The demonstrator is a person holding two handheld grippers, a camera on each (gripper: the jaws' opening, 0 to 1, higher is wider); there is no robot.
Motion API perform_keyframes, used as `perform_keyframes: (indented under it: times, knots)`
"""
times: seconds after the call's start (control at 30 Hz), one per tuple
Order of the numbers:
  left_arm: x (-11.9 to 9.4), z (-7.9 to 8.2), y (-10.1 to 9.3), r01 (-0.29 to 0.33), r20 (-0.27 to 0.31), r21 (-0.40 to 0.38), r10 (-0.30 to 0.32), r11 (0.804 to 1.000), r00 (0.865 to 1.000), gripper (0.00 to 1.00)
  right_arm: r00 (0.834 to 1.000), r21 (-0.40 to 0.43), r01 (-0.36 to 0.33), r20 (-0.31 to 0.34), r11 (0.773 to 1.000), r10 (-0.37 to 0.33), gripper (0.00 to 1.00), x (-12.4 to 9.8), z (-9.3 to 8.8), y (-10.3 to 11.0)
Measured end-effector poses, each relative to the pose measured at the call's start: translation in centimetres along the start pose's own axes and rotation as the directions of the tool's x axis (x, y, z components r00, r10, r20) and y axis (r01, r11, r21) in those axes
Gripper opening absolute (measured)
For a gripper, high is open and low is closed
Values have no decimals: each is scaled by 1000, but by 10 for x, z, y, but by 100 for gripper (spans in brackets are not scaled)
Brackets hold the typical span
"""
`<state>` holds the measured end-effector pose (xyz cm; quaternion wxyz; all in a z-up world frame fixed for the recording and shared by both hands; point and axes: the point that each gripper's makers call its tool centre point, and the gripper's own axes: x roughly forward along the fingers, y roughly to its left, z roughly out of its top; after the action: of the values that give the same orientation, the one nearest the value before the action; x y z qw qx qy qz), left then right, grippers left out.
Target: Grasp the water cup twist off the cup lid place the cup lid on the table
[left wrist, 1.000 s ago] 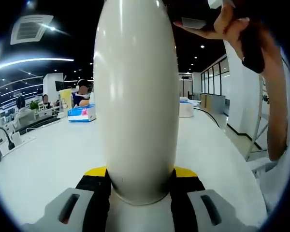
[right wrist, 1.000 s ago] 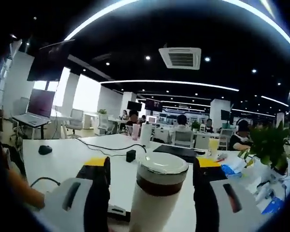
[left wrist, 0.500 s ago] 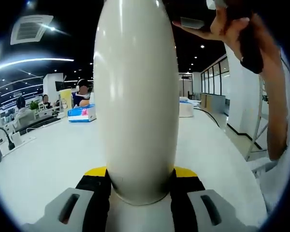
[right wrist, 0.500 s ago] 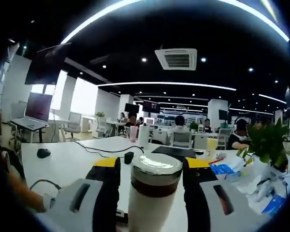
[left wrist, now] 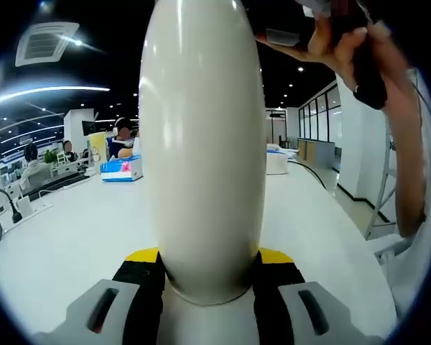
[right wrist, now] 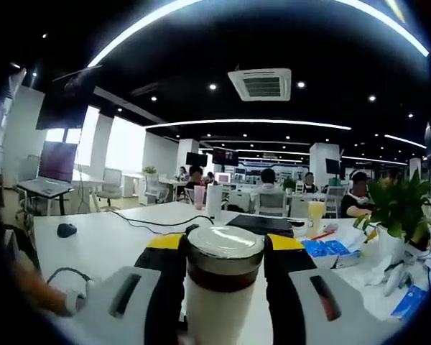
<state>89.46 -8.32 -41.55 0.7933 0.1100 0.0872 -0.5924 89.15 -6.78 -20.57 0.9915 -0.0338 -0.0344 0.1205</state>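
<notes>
Water cup [left wrist: 202,144] is standing upright between the jaws of my left gripper [left wrist: 205,262], its long white body running toward twelve o'clock in the left gripper view, and I am clamping it low on its body with both pads touching its sides. In the right gripper view I am looking along my right gripper [right wrist: 221,248] at the cup lid [right wrist: 224,248], a pale cap over a dark band, sitting dead ahead between the two jaws. Those jaws are standing close on either side of the lid; whether they are already pinching it I cannot tell. My right hand [left wrist: 345,43] is hanging at about one o'clock in the left gripper view, above and beside the top of the cup. So the right gripper is the one nearer the lid, and I judge the twist has to turn about the cup's upright axis. The white table [right wrist: 115,241] is lying open at nine o'clock of the cup, with a black cable [right wrist: 154,218] and a mouse [right wrist: 67,229] farther off, and a potted plant [right wrist: 395,208] crowding three o'clock.
</notes>
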Motion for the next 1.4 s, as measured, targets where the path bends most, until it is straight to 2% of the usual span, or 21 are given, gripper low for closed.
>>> perform_keyframes:
  times: [0.4, 0.53, 1.03, 1.4]
  knots:
    - [0, 0, 0, -1, 0, -1, 1, 1000, 1000, 50, 999, -31, -36, -21, 999, 35, 45, 1, -3, 2]
    - [0, 0, 0, 0, 0, -1, 0, 1000, 1000, 50, 998, -51, -66, -25, 997, 65, 45, 1, -3, 3]
    - [0, 0, -1, -1, -1, 0, 1, 1000, 1000, 50, 986, -32, -167, -29, 985, 166, 44, 0, -3, 4]
    - [0, 0, -1, -1, -1, 1, 1, 1000, 1000, 50, 978, -33, -208, -34, 977, 207, 44, 0, -4, 6]
